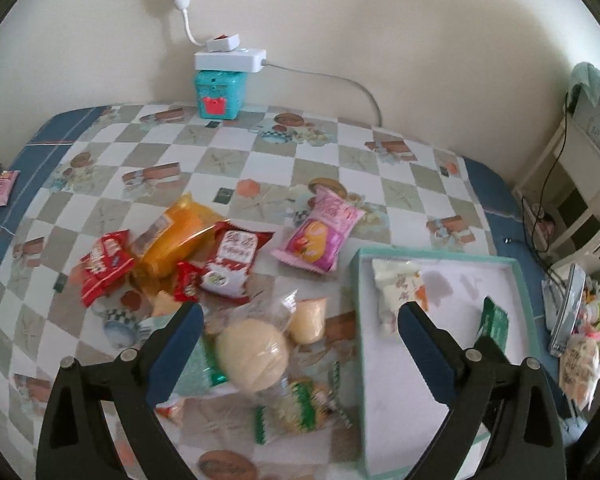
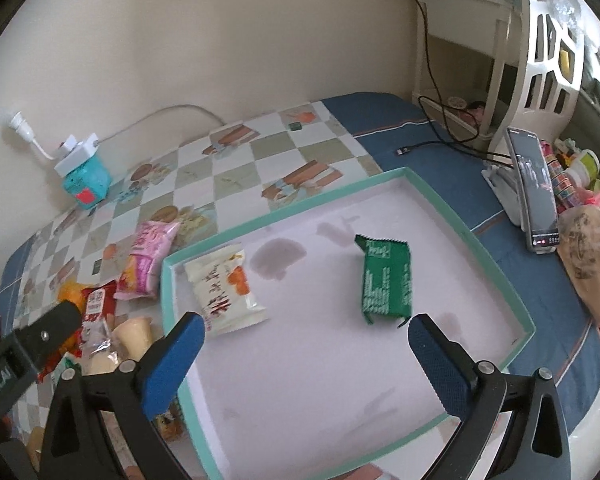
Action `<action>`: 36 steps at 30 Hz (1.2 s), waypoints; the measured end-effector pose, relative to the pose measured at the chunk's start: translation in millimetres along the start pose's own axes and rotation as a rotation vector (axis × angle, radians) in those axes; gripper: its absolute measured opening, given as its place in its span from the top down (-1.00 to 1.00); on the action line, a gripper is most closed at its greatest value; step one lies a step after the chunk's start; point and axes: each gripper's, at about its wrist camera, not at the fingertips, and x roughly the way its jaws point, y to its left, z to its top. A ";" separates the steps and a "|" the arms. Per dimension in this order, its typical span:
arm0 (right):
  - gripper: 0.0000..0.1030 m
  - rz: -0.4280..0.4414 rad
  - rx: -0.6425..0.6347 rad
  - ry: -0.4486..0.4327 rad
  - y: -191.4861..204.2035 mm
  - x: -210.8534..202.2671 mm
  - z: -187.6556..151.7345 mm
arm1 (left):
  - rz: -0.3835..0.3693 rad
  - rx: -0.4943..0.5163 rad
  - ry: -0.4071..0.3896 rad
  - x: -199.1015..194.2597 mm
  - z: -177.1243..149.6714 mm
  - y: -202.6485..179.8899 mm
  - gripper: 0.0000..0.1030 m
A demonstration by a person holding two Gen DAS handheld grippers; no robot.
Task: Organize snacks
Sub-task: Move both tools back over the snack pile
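A teal-rimmed white box point(image 1: 520, 280) point(image 2: 452, 216) lies on the checked table. Inside it are a white packet point(image 1: 398, 288) point(image 2: 224, 284) and a green packet point(image 2: 386, 280) point(image 1: 494, 322). Left of the box lies a pile of snacks: a pink packet point(image 1: 320, 236) point(image 2: 146, 264), a red-and-white packet point(image 1: 230, 264), an orange packet point(image 1: 176, 240), a red packet point(image 1: 102, 266) and clear bags of round buns point(image 1: 252, 354). My left gripper point(image 1: 300, 312) is open above the buns and the box's left edge. My right gripper point(image 2: 306, 326) is open and empty over the box.
A teal tin point(image 1: 218, 94) with a white power strip on top stands at the back wall. A phone on a stand point(image 2: 534, 192), a bagged item point(image 2: 588, 256) and small containers sit right of the box. A white shelf point(image 2: 548, 40) and cables stand behind.
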 end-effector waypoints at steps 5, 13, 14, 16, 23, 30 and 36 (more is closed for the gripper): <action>-1.00 -0.008 -0.027 0.002 10.9 -7.9 -11.1 | 0.002 -0.015 -0.010 -14.7 -8.3 15.7 -0.90; -1.00 0.006 -0.062 0.003 25.5 -24.0 -28.3 | 0.061 -0.057 -0.006 -28.5 -18.7 43.0 -0.90; -1.00 0.009 -0.067 0.002 26.9 -25.8 -30.1 | 0.071 -0.063 -0.002 -29.3 -20.7 47.0 -0.90; -1.00 0.016 -0.079 0.005 32.0 -28.9 -34.3 | 0.076 -0.077 0.004 -30.2 -22.9 53.9 -0.90; -1.00 0.027 -0.135 0.036 52.2 -30.1 -51.8 | 0.074 -0.146 0.017 -34.6 -32.5 76.6 -0.90; -1.00 0.085 -0.164 0.073 66.6 -26.0 -62.6 | 0.107 -0.195 0.041 -31.6 -37.9 100.3 -0.90; -1.00 0.149 -0.144 0.101 69.9 -17.3 -65.9 | 0.123 -0.246 0.045 -28.2 -40.6 118.7 -0.90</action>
